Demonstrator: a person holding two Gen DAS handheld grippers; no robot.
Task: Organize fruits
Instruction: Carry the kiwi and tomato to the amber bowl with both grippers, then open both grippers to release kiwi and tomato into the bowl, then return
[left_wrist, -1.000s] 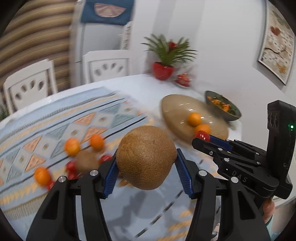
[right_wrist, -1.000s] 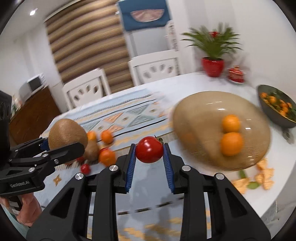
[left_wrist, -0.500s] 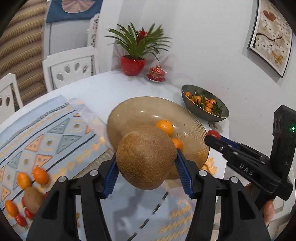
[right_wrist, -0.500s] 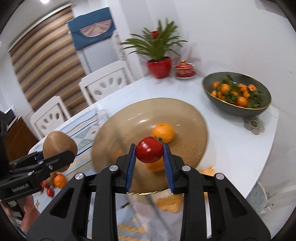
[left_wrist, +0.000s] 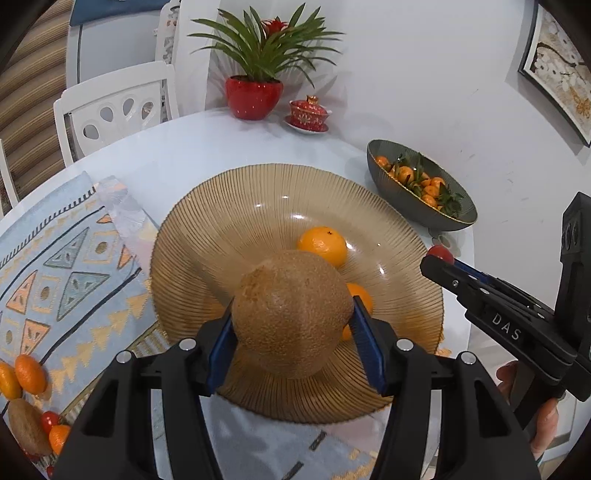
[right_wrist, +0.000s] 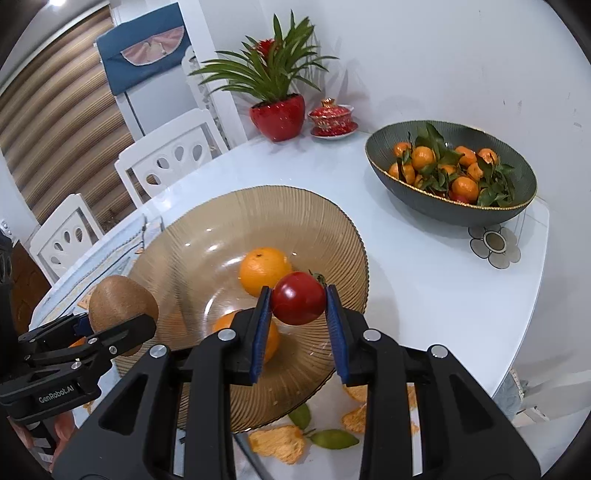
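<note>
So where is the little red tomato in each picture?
Left wrist view: the tomato peeks out at the right edge, pinched at the tip of the right hand-held gripper, beside the amber glass plate.
Right wrist view: the tomato sits in the middle, between the blue pads, over the plate.
Shared landmark: the red plant pot at the back of the table.

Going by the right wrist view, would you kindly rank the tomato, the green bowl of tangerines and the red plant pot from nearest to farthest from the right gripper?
1. Tomato: clamped in the right gripper.
2. Green bowl: right, mid-table.
3. Red plant pot: far table edge, by the wall.
</note>
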